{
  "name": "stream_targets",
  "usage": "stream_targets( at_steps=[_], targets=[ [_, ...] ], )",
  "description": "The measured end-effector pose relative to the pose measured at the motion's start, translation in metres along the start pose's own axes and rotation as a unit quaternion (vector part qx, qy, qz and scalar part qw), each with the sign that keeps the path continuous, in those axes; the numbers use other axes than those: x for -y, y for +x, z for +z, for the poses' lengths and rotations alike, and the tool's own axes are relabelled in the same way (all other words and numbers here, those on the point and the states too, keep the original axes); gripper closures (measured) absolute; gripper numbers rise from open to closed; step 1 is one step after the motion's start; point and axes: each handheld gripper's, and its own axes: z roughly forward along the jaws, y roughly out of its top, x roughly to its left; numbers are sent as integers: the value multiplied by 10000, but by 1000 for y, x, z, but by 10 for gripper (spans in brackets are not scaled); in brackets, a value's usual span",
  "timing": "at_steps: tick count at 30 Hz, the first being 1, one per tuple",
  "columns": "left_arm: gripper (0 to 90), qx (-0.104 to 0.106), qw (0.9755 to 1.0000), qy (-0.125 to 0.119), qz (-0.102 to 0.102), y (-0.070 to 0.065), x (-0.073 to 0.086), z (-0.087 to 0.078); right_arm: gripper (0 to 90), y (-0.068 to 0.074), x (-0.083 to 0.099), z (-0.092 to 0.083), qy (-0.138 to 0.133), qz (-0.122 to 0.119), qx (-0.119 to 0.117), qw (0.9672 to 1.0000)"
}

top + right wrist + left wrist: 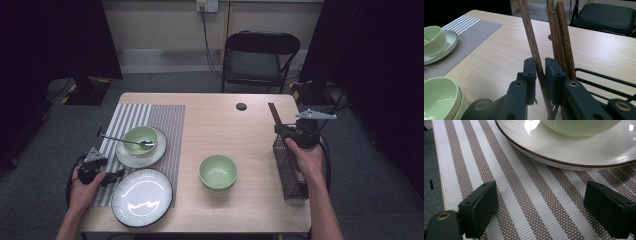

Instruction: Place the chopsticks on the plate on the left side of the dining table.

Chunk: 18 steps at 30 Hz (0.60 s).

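At the right edge of the high view, the right tool (286,129) sits over a black wire basket (289,172) on the wooden surface (220,120). In the right gripper view, its jaws are nearly closed, pinching one brown wooden chopstick (532,42). The chopstick's long axis runs from the bottom centre of that frame up to the top, leaning slightly left. Two more chopsticks (561,37) stand just right of it in the basket. At lower left of the high view, the left tool (541,212) rests wide open and empty on a striped mat (524,202), near a white plate (579,152).
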Motion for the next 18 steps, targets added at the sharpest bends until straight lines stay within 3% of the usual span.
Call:
stream_targets(
  at_steps=[11, 18],
  targets=[
    [116, 1, 10000, 0, 0, 0, 0, 0, 799, 2, 0, 3, 208, -43, 105, 9997],
    [116, 1, 10000, -3, -5, 0, 0, 0, 836, 0, -6, -5, -117, -65, 93, 9999]
  ],
)
